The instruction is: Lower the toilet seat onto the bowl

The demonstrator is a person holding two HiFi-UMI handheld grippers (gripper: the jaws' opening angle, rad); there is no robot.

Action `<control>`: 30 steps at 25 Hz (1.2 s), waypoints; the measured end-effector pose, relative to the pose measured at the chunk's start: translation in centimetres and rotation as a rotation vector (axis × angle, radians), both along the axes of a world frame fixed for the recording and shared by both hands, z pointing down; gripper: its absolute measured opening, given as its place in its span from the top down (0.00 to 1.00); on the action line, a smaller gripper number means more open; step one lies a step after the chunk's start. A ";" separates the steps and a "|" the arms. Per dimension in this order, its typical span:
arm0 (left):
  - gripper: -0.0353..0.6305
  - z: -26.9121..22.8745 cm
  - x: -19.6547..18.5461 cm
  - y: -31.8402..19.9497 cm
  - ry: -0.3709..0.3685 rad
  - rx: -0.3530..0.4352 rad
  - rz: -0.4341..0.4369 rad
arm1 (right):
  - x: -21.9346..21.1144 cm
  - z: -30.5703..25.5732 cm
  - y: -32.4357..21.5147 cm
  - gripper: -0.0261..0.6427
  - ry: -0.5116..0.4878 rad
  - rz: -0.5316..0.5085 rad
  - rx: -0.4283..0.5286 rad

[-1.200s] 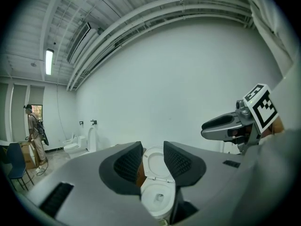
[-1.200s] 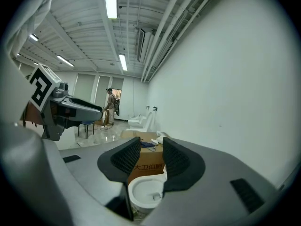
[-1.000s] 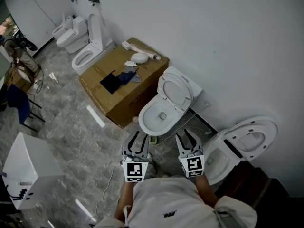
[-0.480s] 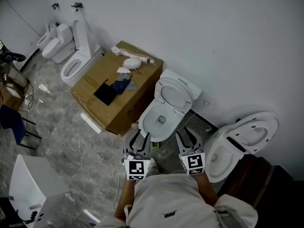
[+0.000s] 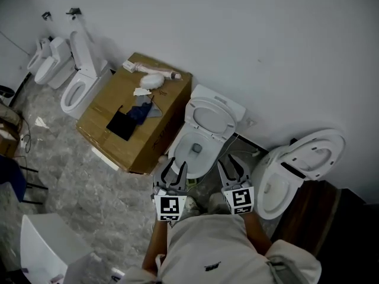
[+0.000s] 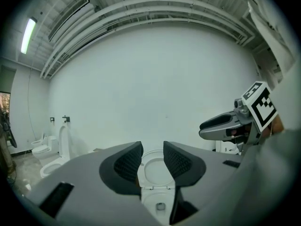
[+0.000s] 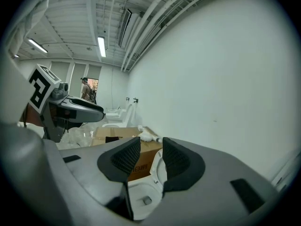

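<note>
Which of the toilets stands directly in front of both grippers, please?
The middle toilet, beside the cardboard box, its seat raised; the far-left toilets and the right-hand toilet stand off to the sides.

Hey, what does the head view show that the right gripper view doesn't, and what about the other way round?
Only the head view: the second toilet at the far right, and the marker cube on the right hand-held gripper.
Only the right gripper view: the ceiling lights and a person standing at the far doorway.
Both: the middle toilet with its seat raised, the cardboard box beside it, the left hand-held gripper, and the far toilets along the wall.
</note>
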State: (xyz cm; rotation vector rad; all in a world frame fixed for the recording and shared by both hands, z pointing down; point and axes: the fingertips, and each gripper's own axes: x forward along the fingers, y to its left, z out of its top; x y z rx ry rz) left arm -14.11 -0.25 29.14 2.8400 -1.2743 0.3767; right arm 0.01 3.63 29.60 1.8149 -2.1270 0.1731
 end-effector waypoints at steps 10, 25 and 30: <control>0.71 1.7 3.7 -4.8 -0.014 0.001 0.061 | 3.2 2.2 -3.3 0.73 0.016 0.033 -0.043; 0.71 6.9 11.1 -14.4 -0.109 -0.080 0.040 | 10.4 6.7 -13.7 0.73 -0.057 -0.020 -0.116; 0.71 9.3 14.0 -17.0 -0.151 -0.101 0.046 | 13.5 9.2 -16.1 0.73 -0.053 -0.029 -0.154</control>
